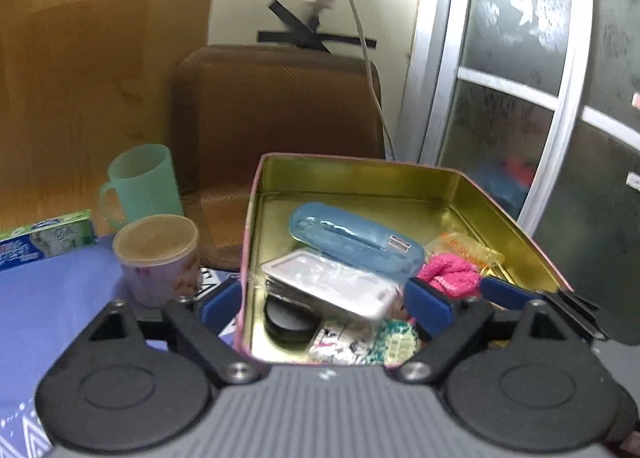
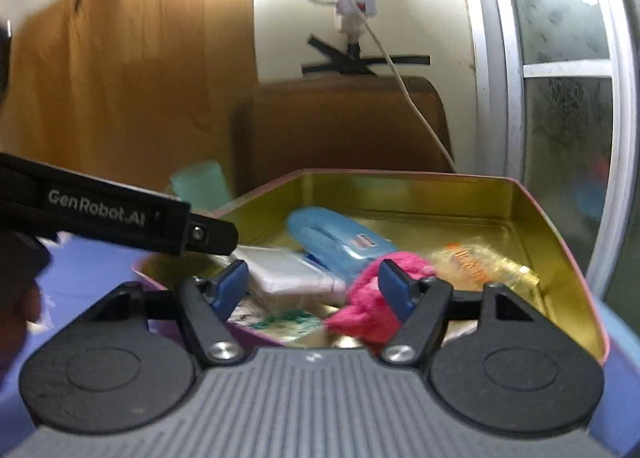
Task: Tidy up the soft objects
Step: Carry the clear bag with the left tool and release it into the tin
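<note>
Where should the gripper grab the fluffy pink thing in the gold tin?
Probably the raised bunch at the top of the pink cloth, coming from above. It lies crumpled and soft between the blue case and the yellow packet, with the tin wall nearby, so side approaches look crowded.

Glossy gold metal tin (image 1: 360, 177), fuzzy pink cloth (image 1: 452, 274), translucent blue plastic case (image 1: 352, 238)

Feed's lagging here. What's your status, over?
Left gripper open, right gripper open, both empty. Pink knitted cloth lying in the open tin box. Blue case and white pack crowd beside it.
</note>
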The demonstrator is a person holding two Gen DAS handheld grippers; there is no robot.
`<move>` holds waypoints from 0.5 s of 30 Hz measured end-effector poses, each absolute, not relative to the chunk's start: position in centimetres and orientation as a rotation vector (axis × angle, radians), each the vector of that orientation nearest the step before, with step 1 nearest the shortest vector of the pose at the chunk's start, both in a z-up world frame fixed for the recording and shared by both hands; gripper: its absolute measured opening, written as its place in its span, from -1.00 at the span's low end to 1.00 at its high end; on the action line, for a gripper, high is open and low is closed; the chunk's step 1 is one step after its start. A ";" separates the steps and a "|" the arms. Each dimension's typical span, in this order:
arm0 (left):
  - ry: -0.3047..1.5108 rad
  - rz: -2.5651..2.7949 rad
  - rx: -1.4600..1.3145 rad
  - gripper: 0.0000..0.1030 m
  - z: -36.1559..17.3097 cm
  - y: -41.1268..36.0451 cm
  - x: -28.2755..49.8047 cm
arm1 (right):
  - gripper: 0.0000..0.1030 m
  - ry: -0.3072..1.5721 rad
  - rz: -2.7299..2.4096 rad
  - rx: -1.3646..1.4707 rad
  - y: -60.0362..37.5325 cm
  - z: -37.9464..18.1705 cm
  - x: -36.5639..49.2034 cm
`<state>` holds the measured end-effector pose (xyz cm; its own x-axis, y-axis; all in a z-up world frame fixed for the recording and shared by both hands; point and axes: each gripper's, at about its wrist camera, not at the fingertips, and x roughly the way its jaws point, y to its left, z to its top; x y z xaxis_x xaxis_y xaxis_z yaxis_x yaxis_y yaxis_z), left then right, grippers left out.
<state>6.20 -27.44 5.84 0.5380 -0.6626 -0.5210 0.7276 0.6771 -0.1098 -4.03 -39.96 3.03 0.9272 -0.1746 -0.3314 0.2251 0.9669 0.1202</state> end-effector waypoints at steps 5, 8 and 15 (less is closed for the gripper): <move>0.568 -0.781 0.107 0.92 6.4 -25.0 4.5 | 0.44 0.249 -0.219 0.183 -38.3 3.9 -8.4; 0.557 -0.763 0.128 0.99 6.8 -23.7 2.8 | 0.44 0.225 -0.227 0.231 -37.9 4.3 -10.8; 0.623 -0.701 0.191 0.99 5.9 -21.1 -0.2 | 0.57 0.249 -0.242 0.329 -37.7 4.4 -12.9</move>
